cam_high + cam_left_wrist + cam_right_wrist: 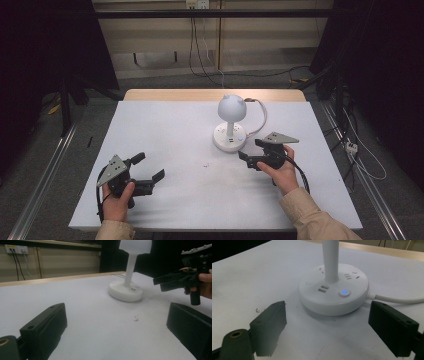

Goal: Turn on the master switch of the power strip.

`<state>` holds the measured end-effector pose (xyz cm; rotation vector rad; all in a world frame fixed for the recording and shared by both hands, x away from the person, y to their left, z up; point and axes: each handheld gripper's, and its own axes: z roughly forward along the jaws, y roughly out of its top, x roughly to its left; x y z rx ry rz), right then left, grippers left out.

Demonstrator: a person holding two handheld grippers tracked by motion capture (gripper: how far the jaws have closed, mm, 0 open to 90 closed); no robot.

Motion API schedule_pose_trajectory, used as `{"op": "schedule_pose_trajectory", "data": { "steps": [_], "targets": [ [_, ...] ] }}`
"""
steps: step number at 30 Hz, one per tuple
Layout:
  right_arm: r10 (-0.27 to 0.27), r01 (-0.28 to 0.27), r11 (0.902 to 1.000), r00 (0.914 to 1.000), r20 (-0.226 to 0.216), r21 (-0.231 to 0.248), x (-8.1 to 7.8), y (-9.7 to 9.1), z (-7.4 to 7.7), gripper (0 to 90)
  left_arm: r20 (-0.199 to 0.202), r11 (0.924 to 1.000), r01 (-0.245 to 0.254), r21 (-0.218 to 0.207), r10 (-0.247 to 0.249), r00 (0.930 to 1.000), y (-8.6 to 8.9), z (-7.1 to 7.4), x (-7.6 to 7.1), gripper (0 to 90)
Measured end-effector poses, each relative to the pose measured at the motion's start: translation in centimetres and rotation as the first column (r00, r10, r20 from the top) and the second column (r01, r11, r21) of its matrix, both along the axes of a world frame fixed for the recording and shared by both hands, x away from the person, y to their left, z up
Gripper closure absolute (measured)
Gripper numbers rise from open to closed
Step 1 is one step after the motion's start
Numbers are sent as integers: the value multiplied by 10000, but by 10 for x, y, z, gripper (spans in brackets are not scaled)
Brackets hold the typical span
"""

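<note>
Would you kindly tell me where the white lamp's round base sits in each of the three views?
High view: base right of centre, just beyond the right gripper.
Left gripper view: upper middle.
Right gripper view: centre, between the open jaws.
Shared landmark: the lamp's white stem.

Two forearms in tan sleeves reach in from the near edge, each hand gripping a black two-jaw gripper. The left gripper [149,166] sits low at the near left, its jaws spread wide and pointing toward the right. The right gripper [250,149] is held farther forward on the right side, its jaws also wide apart, pointing left. The two grippers are well apart.
</note>
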<state>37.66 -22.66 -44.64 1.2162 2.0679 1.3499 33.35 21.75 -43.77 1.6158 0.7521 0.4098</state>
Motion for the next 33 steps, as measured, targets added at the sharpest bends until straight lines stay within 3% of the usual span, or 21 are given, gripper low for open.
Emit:
{"op": "schedule_pose_trajectory", "data": {
  "steps": [17, 33],
  "targets": [
    [158, -156, 9997, 9998, -110, 178, -18, -9, -1, 128, -44, 10000, -27, 45, 27, 10000, 0, 0, 0, 27],
    [344, -344, 9994, 9994, -36, 39, -34, -20, -1, 114, -6, 10000, -30, 28, 30, 10000, 1, 0, -1, 27]
  ]
}}
